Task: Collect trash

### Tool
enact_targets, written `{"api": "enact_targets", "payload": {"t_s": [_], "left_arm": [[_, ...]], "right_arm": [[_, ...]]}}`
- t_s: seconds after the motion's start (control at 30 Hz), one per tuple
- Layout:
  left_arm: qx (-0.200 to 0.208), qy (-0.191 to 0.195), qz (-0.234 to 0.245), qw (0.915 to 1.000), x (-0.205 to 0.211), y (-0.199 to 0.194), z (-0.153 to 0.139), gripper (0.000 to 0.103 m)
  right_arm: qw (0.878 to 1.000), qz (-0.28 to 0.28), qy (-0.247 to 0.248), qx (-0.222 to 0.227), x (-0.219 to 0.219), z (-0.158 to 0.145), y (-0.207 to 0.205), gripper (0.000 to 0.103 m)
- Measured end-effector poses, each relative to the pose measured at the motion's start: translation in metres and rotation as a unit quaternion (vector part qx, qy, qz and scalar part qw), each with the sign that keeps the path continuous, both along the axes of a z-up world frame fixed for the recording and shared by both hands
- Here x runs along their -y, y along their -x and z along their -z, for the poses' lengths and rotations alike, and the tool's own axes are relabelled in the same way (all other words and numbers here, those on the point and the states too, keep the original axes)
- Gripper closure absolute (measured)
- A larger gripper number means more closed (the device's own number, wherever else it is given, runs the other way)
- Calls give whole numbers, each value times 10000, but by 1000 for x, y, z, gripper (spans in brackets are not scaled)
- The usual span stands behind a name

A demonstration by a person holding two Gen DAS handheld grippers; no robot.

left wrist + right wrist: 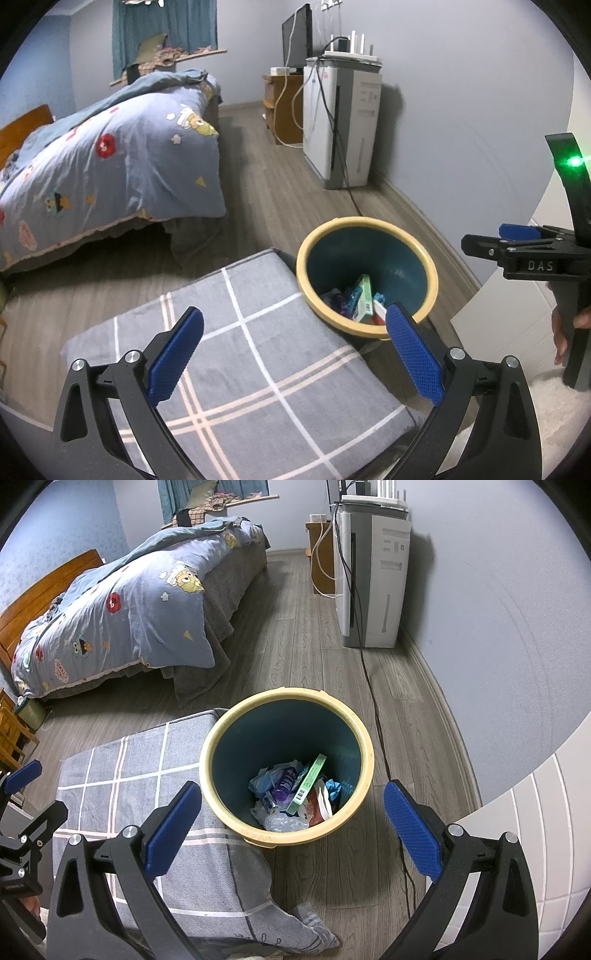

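A yellow-rimmed, dark teal bin (236, 716) stands on the wood floor. It holds trash (295, 794): a green box, a purple bottle, crumpled plastic and wrappers. The bin also shows in the left wrist view (369, 223). My right gripper (291, 797) is open and empty, hovering above the bin's near rim. My left gripper (295, 325) is open and empty above a grey checked cushion (236, 369), just left of the bin. The right gripper shows at the right edge of the left wrist view (517, 240).
A bed with a blue cartoon duvet (122, 613) lies at the left. A white air purifier (373, 572) stands against the right wall, its black cable (373, 701) running past the bin. A white panel (535, 830) is at the lower right.
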State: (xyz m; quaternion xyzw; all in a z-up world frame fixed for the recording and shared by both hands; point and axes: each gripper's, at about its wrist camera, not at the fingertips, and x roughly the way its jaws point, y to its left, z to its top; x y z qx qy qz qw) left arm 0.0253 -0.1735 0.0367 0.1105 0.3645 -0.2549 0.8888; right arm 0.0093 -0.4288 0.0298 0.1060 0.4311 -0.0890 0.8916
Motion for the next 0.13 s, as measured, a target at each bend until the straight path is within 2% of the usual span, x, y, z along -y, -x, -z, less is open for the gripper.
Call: {"api": "enact_targets", "payload": {"t_s": [0.13], "left_arm": [[-54, 42, -62, 10000, -10, 0, -4, 5]], "right_arm": [[9994, 201, -260, -115, 3, 1, -3, 6]]}}
